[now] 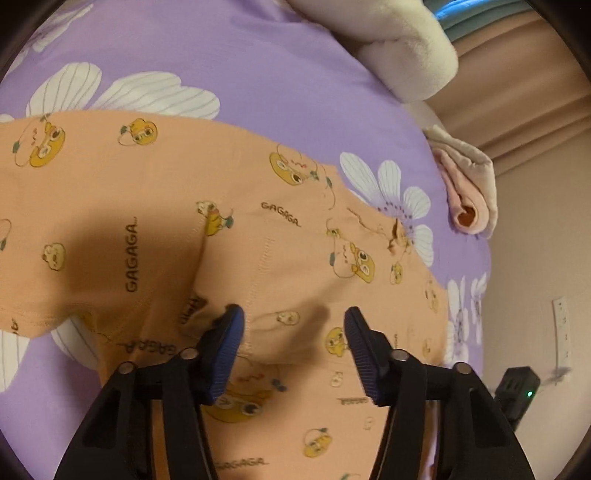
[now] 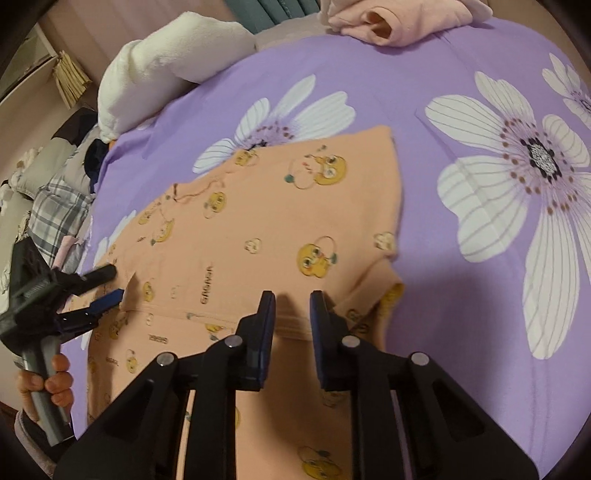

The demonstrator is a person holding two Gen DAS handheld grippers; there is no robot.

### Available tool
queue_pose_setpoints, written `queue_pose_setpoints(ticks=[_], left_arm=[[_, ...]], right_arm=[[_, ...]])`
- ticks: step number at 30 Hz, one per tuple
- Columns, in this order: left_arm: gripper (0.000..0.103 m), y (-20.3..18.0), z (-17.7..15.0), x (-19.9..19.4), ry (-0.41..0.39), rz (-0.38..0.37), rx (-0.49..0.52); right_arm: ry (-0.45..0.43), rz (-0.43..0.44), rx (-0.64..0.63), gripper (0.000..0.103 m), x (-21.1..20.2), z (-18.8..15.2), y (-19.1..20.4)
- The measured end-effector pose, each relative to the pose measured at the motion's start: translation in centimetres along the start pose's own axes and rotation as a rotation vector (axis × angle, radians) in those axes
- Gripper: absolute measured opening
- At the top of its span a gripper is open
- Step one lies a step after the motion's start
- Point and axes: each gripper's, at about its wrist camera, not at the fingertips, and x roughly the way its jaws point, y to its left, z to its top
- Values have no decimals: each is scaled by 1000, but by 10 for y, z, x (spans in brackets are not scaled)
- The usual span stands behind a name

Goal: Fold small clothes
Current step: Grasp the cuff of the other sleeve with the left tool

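An orange small garment (image 1: 155,192) printed with yellow cartoon faces lies spread on the purple flowered bed sheet (image 1: 258,66). My left gripper (image 1: 294,322) hovers over its near part with the jaws open. Cloth lies under the blue pads (image 1: 229,354) and nothing is pinched. In the right wrist view the same garment (image 2: 273,221) has a short sleeve (image 2: 376,291) at the right. My right gripper (image 2: 292,307) stands over the near hem with only a narrow gap between the jaws and no cloth pinched. The left gripper (image 2: 112,285) shows at the garment's left edge, held by a hand (image 2: 51,380).
A white fluffy pillow (image 2: 166,62) and a folded pink garment (image 2: 391,22) lie at the far side of the bed. Plaid cloth (image 2: 55,206) lies off the bed's left edge. A black device with a green light (image 1: 517,387) sits beside the bed near a wall.
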Motion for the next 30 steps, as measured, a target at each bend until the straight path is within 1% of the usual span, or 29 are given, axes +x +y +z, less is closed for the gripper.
queue_pose_setpoints(ticks=[1, 3, 4, 5, 6, 9, 13, 15, 16, 17, 19, 22, 24, 25, 27, 30], left_arm=[[57, 1, 0, -6, 0, -14, 1], [58, 5, -2, -24, -10, -52, -13], [64, 8, -4, -33, -23, -61, -15], [68, 11, -6, -45, -43, -64, -14], [75, 17, -9, -59, -69, -65, -16], [77, 50, -18, -105, -143, -90, -61], [77, 118, -27, -163, -250, -61, -201], [77, 159, -32, -193, -311, -35, -283], [77, 174, -34, -203, -336, -27, -321], [77, 194, -37, -216, -366, -27, -374], [77, 224, -41, -234, -419, -31, -453], [77, 260, -43, -250, -484, -29, -548], [77, 283, -41, -255, -506, -46, -609], [77, 286, -40, -253, -511, -53, -629], [77, 298, -36, -250, -531, -93, -662], [77, 299, -23, -248, -554, -89, -663]], right_arm=[[4, 1, 2, 16, 2, 0, -2], [7, 10, 8, 21, -2, 1, -1], [3, 14, 8, 24, -4, 1, 1], [-7, 20, 4, 29, -11, 1, 5], [-19, 33, -2, 35, -17, 0, 9], [-46, 67, -10, 45, -33, -5, 19], [-69, 102, -17, 49, -50, -16, 29], [-77, 121, -27, 50, -58, -23, 36], [-79, 124, -31, 50, -61, -26, 39], [-79, 128, -35, 50, -63, -30, 41], [-78, 140, -48, 50, -67, -36, 47], [-76, 148, -63, 50, -71, -44, 55], [-75, 157, -63, 50, -74, -48, 61], [-74, 160, -64, 50, -74, -50, 63], [-74, 161, -67, 50, -75, -51, 68], [-76, 157, -77, 50, -76, -53, 74]])
